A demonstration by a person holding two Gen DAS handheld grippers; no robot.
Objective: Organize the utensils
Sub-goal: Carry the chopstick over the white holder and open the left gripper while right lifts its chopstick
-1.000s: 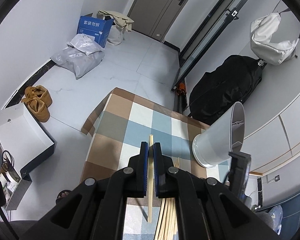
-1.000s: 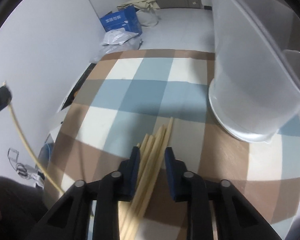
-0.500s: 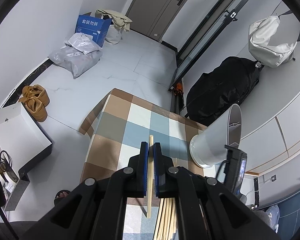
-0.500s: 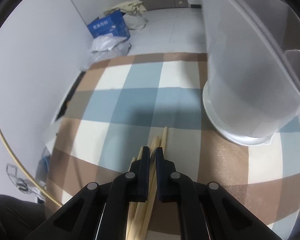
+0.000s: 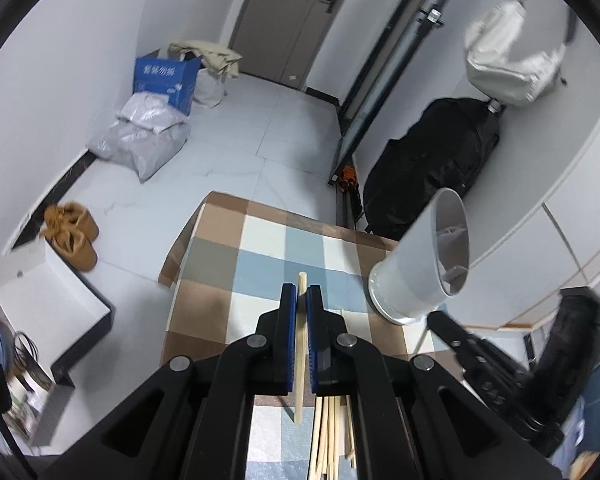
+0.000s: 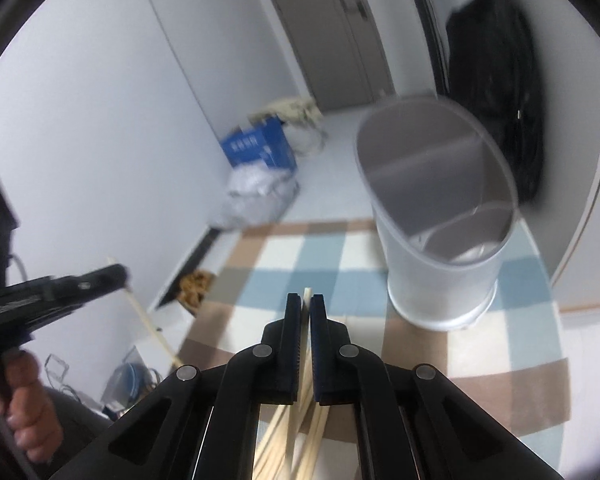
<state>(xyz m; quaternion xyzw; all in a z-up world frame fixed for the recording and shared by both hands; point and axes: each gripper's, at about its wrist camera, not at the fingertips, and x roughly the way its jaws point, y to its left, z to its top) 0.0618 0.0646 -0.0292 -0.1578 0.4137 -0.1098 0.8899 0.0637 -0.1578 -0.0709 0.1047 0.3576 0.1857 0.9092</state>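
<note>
While both claws hold a single chopstick each, we judge the sorting barely begun. Our left claw (image 5: pixel 301 294) is clenched on one pale wooden chopstick (image 5: pixel 299 352); our right claw (image 6: pixel 305 304), its jaws having just closed, grips another chopstick (image 6: pixel 307 295) lifted from the loose pile of chopsticks (image 6: pixel 300 436) at the near edge of the checked-cloth counter (image 6: pixel 500 344). The translucent white divided utensil holder (image 6: pixel 440 248) stands toward the far right corner and looks empty. Open cloth lies between pile and holder.
</note>
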